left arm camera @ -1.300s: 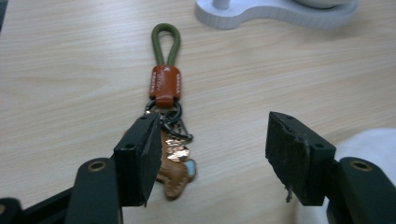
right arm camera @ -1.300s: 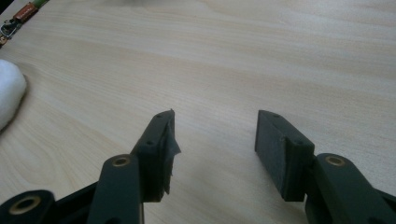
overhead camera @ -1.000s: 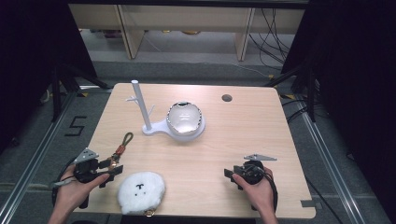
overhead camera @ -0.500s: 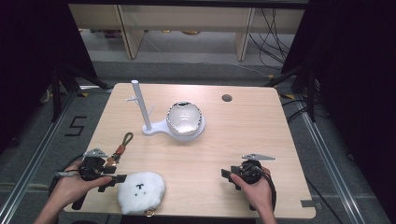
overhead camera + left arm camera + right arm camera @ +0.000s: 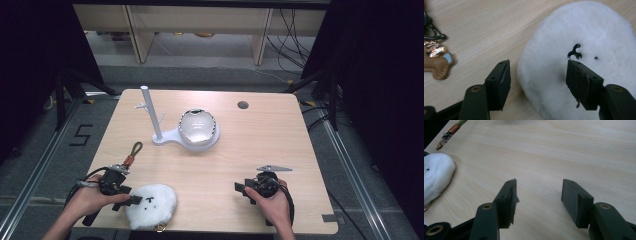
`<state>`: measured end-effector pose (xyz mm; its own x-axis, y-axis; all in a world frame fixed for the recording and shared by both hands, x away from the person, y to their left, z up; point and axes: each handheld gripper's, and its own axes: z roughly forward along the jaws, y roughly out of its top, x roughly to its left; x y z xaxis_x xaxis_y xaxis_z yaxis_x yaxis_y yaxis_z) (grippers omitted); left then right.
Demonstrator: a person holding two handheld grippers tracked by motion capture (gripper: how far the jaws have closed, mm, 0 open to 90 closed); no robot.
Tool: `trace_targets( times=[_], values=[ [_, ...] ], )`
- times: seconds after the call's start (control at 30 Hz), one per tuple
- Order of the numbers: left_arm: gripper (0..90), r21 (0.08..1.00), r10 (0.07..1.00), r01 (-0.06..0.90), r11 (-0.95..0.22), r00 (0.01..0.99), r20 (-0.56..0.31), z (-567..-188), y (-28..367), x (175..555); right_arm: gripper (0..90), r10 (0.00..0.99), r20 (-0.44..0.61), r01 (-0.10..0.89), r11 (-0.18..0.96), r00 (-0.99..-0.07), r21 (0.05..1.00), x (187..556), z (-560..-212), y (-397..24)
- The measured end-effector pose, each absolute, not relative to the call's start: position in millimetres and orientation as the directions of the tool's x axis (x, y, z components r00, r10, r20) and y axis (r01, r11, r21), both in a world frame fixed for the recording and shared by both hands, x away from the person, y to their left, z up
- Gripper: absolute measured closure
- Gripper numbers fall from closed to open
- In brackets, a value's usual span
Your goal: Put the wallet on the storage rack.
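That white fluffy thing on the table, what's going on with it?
A person holds tongs in each hand at a wooden table. The left tongs are open and poised around the near edge of the white plush, one jaw beside it and one over it, not yet pinching. The right tongs hang open above bare wood, holding nothing. A keychain lies next to the left hand, and a white stand with a bowl sits farther back.

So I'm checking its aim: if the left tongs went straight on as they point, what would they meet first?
Probably the white plush toy: it lies right ahead of the open left tongs, partly between them.
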<state>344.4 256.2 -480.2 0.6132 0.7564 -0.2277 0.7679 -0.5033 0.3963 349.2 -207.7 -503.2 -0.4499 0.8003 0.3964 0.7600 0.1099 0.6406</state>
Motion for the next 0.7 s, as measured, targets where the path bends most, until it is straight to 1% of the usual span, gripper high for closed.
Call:
trace_targets(
  times=[0.03,0.13,0.2,0.47,0.57,0.6,0.63,0.7],
  values=[
    [37.9,0.383,0.756,0.774,-0.504,0.610,-0.238,-483,253,345,47.0,0.793,0.403,0.760,0.113,-0.457,0.640,349,-502,-208],
    [39.6,0.390,0.768,0.782,-0.486,0.595,-0.237,-485,250,344,46.9,0.797,0.398,0.762,0.116,-0.454,0.637,349,-501,-207],
    [42.4,0.371,0.757,0.776,-0.510,0.610,-0.235,-485,249,346,46.8,0.791,0.403,0.761,0.117,-0.460,0.638,348,-501,-207],
    [49.8,0.378,0.769,0.779,-0.500,0.600,-0.221,-488,247,343,46.8,0.787,0.403,0.754,0.116,-0.467,0.647,347,-499,-205],
    [53.9,0.396,0.777,0.774,-0.493,0.597,-0.201,-488,247,339,46.8,0.791,0.397,0.754,0.118,-0.465,0.647,347,-498,-205],
    [53.9,0.412,0.785,0.775,-0.478,0.588,-0.195,-489,246,337,46.8,0.791,0.397,0.754,0.118,-0.465,0.647,347,-498,-205],
    [57.4,0.439,0.792,0.773,-0.459,0.580,-0.193,-490,246,334,46.9,0.792,0.397,0.754,0.118,-0.464,0.646,347,-498,-204],
    [62.2,0.467,0.791,0.757,-0.457,0.586,-0.176,-490,246,331,46.9,0.790,0.400,0.754,0.116,-0.465,0.647,347,-499,-203]
  ],
)
